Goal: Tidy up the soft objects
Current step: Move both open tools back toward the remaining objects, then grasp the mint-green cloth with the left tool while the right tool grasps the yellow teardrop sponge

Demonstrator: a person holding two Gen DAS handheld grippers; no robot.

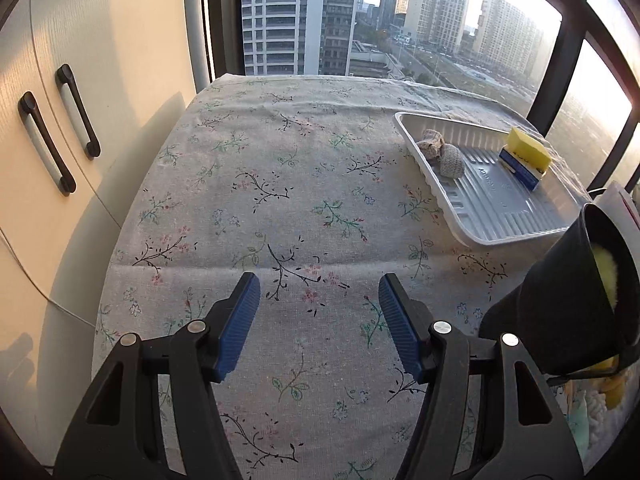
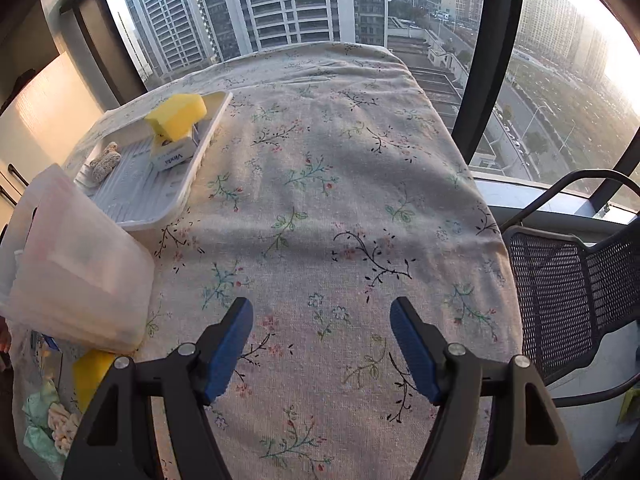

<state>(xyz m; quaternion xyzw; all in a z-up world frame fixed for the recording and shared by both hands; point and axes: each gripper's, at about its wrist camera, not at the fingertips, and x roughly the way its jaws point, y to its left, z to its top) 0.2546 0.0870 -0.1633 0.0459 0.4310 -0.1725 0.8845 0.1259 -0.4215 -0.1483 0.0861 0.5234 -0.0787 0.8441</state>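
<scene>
Left wrist view shows the white ribbed plastic tray (image 1: 500,216) lying on the table toward the far right, and it already holds soft things: a grey knitted bundle (image 1: 440,154) near its left rim, and a yellow sponge (image 1: 528,148) resting on a blue-and-white tissue pack (image 1: 520,168) against the far rim. In the right wrist view the same tray (image 2: 136,196) lies at the left, with the sponge (image 2: 176,114) on top of the tissue pack (image 2: 172,158) and the knitted bundle (image 2: 105,162) just beside them.

The table is covered by a pale woven tablecloth (image 1: 280,184) printed with small branches and flowers, lightly creased. At the near right edge a black bucket (image 1: 568,300) is tilted, with something fluffy and yellow inside. A frosted translucent bin (image 2: 76,264) stands close at left in the right wrist view.

Both grippers hang over bare cloth, gripping nothing: the left gripper (image 1: 319,286) has its ribbed blue pads spread wide, and so does the right gripper (image 2: 321,310).

Cream cabinet doors (image 1: 100,80) with dark handles stand left; a black mesh chair (image 2: 568,292) stands right. Tall windows behind show apartment towers.
</scene>
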